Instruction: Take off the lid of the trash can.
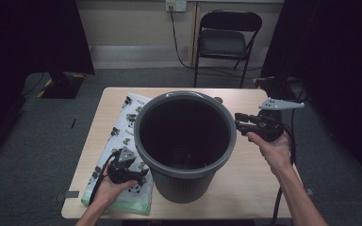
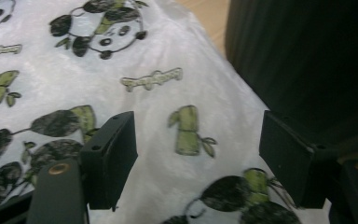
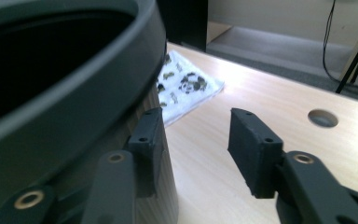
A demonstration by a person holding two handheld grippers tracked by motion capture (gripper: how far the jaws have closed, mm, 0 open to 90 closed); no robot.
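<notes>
A big dark grey bin [image 1: 185, 141] stands upright in the middle of the wooden table [image 1: 252, 183]. A folded white plastic bag [image 1: 122, 136] printed with pandas and green bamboo lies flat to its left. My left gripper [image 1: 139, 175] hovers low over the near end of the bag [image 2: 168, 93], open, its jaws apart with nothing between them, the bin wall [image 2: 307, 56] close on one side. My right gripper [image 1: 238, 121] is open just outside the bin's right rim [image 3: 98, 88], one jaw beside the bin wall, the other over bare table.
A round cable hole [image 3: 323, 118] sits in the table's far edge. A black folding chair [image 1: 226, 40] stands on the grey carpet behind the table, with a wall socket and cable above it. Dark curtains hang at both sides.
</notes>
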